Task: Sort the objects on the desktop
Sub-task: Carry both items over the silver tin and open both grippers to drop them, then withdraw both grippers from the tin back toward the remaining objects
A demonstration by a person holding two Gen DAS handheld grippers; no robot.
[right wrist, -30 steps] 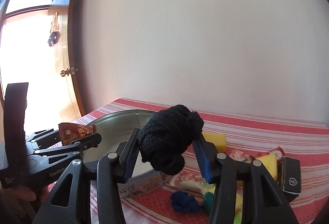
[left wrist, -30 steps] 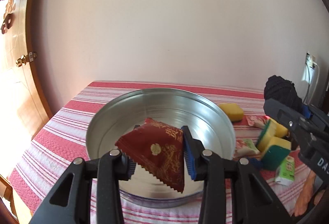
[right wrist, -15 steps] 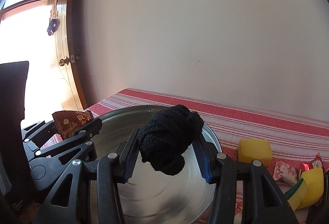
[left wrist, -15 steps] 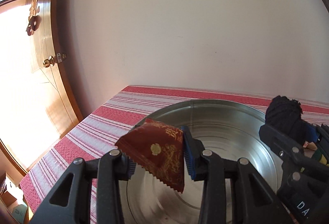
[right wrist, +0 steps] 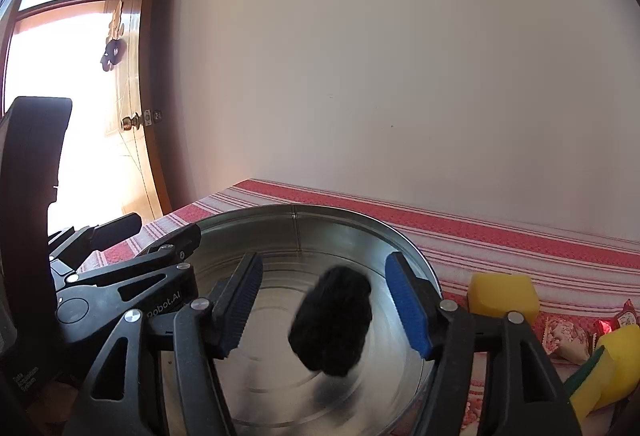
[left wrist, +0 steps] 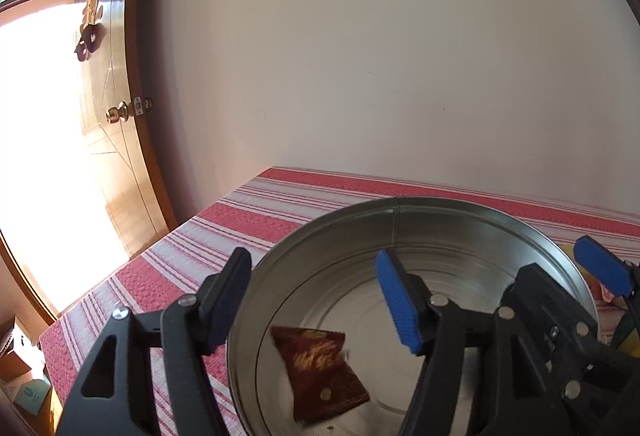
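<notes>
A round metal tin (left wrist: 400, 212) stands on the red-striped tablecloth. My left gripper (left wrist: 312, 300) hangs over the tin's near left side, its jaws opening. The dark red snack packet (left wrist: 320, 376) is loose below them, blurred, on or just above the tin's floor. My right gripper (right wrist: 324, 302) is over the same tin (right wrist: 304, 216), jaws opening too. A black knitted ball (right wrist: 332, 324) drops blurred between and below its pads, touching neither. Each gripper shows in the other's view: the right gripper (left wrist: 568, 268) and the left gripper (right wrist: 166, 228) sit close side by side.
Right of the tin lie a yellow sponge (right wrist: 504, 296), small snack packets (right wrist: 564, 332) and a yellow-green sponge (right wrist: 600, 368). A wooden door (left wrist: 112, 156) stands open at the left past the table's edge. A plain wall backs the table.
Both grippers moved over the tin, then spread their jaws. The red packet left the left gripper and the black ball left the right one; both dropped toward the tin's floor.
</notes>
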